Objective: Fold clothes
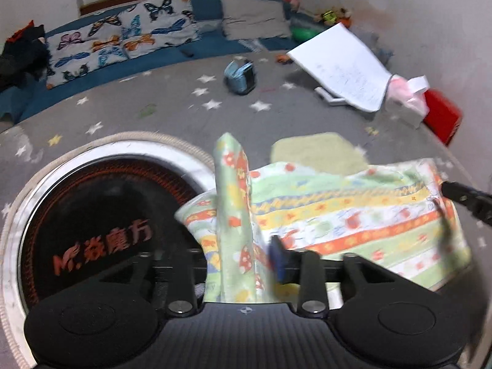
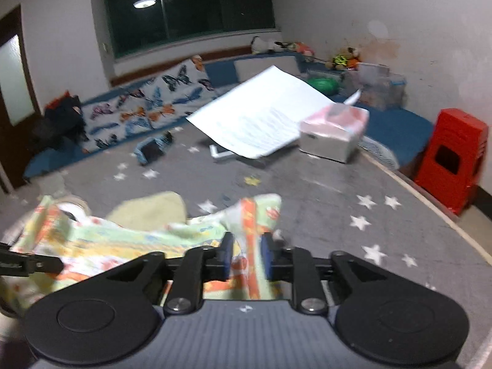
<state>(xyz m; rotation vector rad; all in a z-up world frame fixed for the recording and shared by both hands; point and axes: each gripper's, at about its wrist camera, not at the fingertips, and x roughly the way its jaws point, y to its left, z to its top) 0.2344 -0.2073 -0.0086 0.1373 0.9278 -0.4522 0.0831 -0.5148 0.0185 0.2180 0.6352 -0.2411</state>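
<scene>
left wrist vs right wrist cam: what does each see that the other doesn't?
Left wrist only: the round black heater with orange lettering, under the cloth's edge, and the grey pillow.

Right wrist only: the dark window with a reflected ceiling light, and the door at the far left.

Both: the patterned cloth pinched by the left gripper and the right gripper, the butterfly cushion, the white sheet, the red stool and the star rug.

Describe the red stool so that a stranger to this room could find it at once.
Look along the right-hand wall, past the grey star carpet. At the carpet's edge, beside the blue mat, stands the red stool. It is the only bright red, boxy plastic thing there, with a dark cut-out in its side.
</scene>
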